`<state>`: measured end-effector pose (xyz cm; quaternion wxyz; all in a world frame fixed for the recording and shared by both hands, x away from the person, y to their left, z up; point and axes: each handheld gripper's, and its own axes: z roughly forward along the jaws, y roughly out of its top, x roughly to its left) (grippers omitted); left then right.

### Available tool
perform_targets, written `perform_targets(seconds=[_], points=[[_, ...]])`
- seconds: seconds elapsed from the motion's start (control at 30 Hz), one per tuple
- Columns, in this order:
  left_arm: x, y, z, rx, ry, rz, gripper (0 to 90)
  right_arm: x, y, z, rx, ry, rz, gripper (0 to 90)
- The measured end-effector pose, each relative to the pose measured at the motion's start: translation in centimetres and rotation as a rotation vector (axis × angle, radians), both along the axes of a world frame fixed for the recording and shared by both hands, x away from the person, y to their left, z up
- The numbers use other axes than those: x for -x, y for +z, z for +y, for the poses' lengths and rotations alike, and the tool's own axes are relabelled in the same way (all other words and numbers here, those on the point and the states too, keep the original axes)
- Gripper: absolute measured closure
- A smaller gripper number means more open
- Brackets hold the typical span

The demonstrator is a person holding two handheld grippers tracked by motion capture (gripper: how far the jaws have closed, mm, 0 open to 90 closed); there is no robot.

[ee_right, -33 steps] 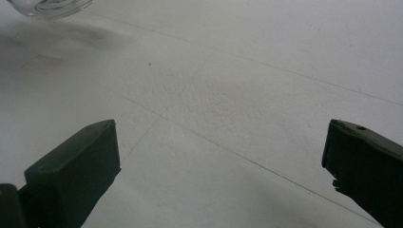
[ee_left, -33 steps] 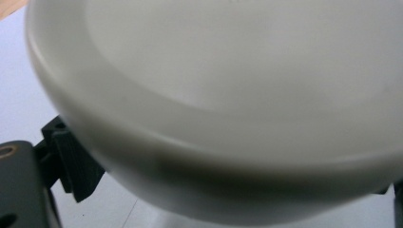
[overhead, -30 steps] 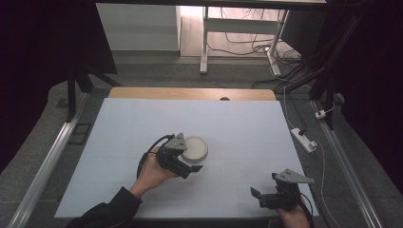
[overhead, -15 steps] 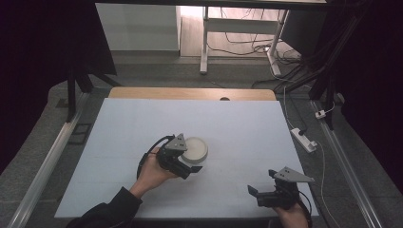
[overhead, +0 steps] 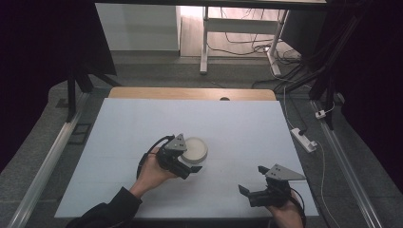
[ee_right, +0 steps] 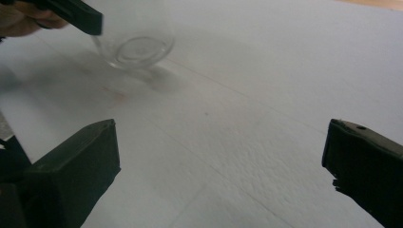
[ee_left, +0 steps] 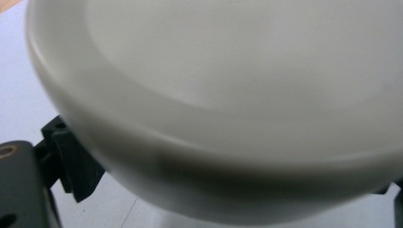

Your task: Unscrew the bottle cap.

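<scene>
White table top w/ a wooden strip along its far edge, small dark hole in the strip. White power strip lies on the grey floor just right of the table. Metal rail runs along the left side. Beyond the table: white desk legs and loose cables on the floor.

My left gripper is matt black plastic. The bowl looks smooth, creamy and faintly glossy. The table has a finely grained, matt white surface.
</scene>
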<state>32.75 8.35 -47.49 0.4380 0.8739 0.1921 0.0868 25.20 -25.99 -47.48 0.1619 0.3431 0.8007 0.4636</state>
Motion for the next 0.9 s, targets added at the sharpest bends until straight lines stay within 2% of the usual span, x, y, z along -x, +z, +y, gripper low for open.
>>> perform_targets(seconds=[0.27,0.57,0.67,0.9], points=[[0.0,0.0,0.0,0.005,-0.001,0.001,7.5,-0.6,0.5,1.5,-0.051,0.061,-0.010,0.0],[0.0,-0.1,0.0,0.007,-0.011,0.003,7.6,-1.4,1.5,3.5,-0.077,0.130,-0.007,0.0],[0.0,0.0,0.0,0.009,-0.017,0.001,7.6,-1.6,1.6,4.0,-0.089,0.140,0.004,0.0],[0.1,0.0,0.0,0.019,-0.019,0.004,7.6,-2.2,1.8,5.2,-0.084,0.150,-0.011,0.0]])
